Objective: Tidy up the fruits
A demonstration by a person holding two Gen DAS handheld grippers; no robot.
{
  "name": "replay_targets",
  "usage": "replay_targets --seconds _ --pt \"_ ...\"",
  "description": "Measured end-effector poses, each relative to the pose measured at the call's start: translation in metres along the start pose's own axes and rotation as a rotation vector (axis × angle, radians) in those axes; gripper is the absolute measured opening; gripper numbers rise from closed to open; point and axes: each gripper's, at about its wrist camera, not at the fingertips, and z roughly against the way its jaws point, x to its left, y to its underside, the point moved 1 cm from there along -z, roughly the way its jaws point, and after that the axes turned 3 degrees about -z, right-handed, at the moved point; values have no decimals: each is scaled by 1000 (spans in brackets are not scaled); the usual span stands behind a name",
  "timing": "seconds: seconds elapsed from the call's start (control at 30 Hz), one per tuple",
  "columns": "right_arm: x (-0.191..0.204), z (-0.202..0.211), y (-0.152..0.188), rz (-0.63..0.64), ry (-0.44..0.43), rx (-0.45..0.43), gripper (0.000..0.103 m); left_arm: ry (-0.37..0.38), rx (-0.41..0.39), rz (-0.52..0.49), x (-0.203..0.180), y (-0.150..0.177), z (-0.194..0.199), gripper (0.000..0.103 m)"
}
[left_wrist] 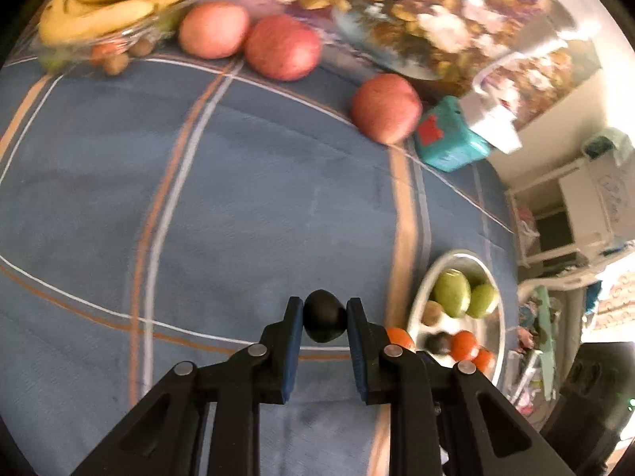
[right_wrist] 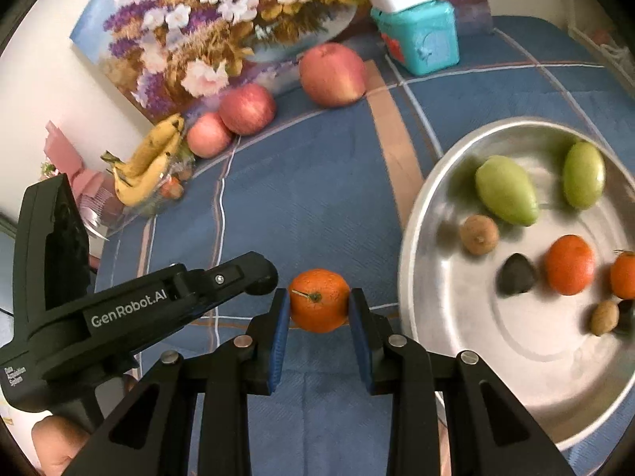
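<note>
L gripper (left_wrist: 324, 319) is clamped on a small dark fruit (left_wrist: 323, 315), fingers pressed in on both sides, held above the blue plaid cloth (left_wrist: 238, 198). R gripper (right_wrist: 318, 309) is pinched tight on an orange (right_wrist: 319, 300), stem facing the cam. In the R view the L gripper's black body sits at 9 o'clock, its tip just beside the orange.

Metal tray (right_wrist: 420, 238) at 3 o'clock: two green fruits, two more oranges, small brown ones, one dark; the far-right pieces are cut off by the frame edge. Three apples (right_wrist: 332, 75) strung along 12 o'clock in front of a flower painting (right_wrist: 190, 31), a teal box (right_wrist: 420, 39) beside them, white power strip on top. Bananas (right_wrist: 149, 166) at 10 o'clock in a clear bowl; bowl contents are blurry, hard to ID. L view is motion-smeared throughout. A fingertip shows at the bottom-left corner of the R view.
</note>
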Motion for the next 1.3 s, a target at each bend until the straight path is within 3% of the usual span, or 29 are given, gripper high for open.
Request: replay_targets --seconds 0.17,0.3,0.43,0.63,0.7,0.73,0.77,0.8,0.9,1.0,1.07,1.13,1.3 --pt "-34 37 -5 -56 127 -79 31 56 43 -69 -36 11 -7 24" --pt "-74 53 -3 -158 216 -90 31 81 97 -151 -70 28 -25 26" --pt "-98 57 -1 -210 237 -85 32 82 149 -195 -88 39 -37 28" --pt "-96 62 1 -210 252 -89 32 51 133 -175 -79 41 -28 33" --pt "-93 63 4 -202 251 -89 32 33 119 -162 -73 43 -22 45" --pt "-90 62 5 -193 258 -89 32 10 104 -151 -68 44 -17 53" --pt "-86 63 7 -178 269 -90 33 -16 89 -142 -63 45 -13 69" --pt "-84 64 9 -164 276 -91 37 -49 71 -132 -57 46 -9 77" --pt "-75 64 19 -117 303 -89 70 -203 8 -123 -38 52 8 83" --pt "-71 64 28 -101 308 -89 73 -308 -31 -128 -22 59 18 101" --pt "-67 64 35 -87 310 -96 78 -369 -50 -158 -16 66 24 103" --pt "-63 63 41 -54 327 -101 94 -415 -65 -186 -12 74 29 103" --pt "-50 65 56 6 376 -109 94 -485 -78 -221 -7 90 39 103"
